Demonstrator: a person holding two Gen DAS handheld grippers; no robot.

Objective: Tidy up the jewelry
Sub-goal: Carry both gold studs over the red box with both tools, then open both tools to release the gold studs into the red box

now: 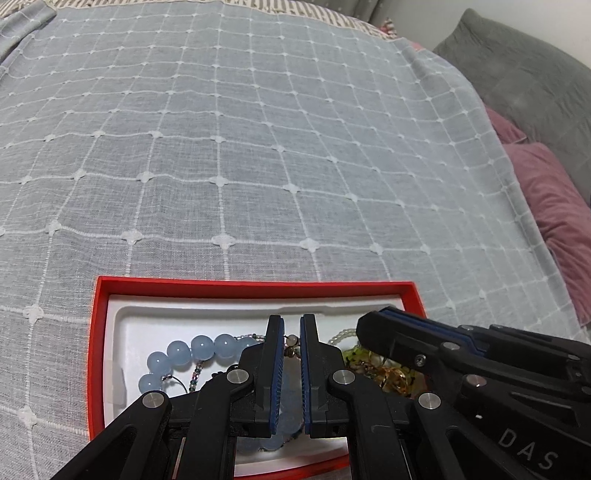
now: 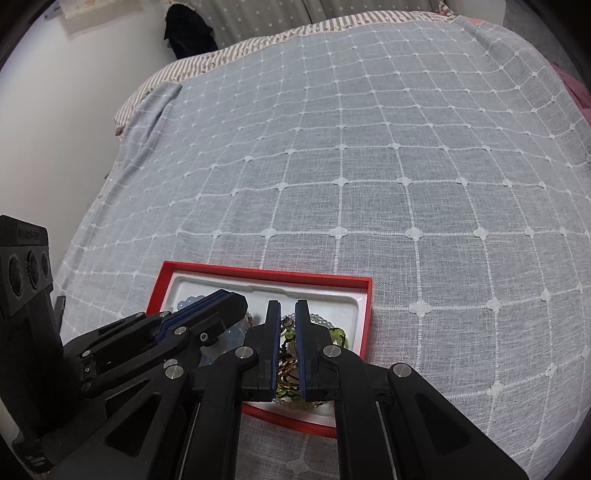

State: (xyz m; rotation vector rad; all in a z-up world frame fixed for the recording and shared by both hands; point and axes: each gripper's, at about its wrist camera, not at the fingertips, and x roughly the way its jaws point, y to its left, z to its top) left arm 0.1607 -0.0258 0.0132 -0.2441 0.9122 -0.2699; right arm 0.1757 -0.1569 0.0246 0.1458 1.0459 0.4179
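A red box [image 1: 96,332] with a white inner tray [image 1: 125,325] lies on the bed and holds jewelry. A bracelet of large pale blue beads [image 1: 184,350] lies in its left half, with thin beaded strands beside it. Green and gold pieces [image 1: 391,373] lie in the right half. My left gripper [image 1: 292,325] hovers over the blue bracelet, jaws a narrow gap apart with nothing gripped. My right gripper [image 2: 287,308] hovers over the green beads [image 2: 338,334] and gold rings [image 2: 288,373], jaws also narrowly apart. The red box [image 2: 364,314] also shows in the right wrist view.
A grey-blue checked bedspread [image 1: 258,147] covers the bed. Purple pillows [image 1: 554,206] and a grey pillow [image 1: 524,81] lie at the right edge. A white wall [image 2: 55,129] runs along the bed's left side. A dark object [image 2: 188,29] sits at the far end.
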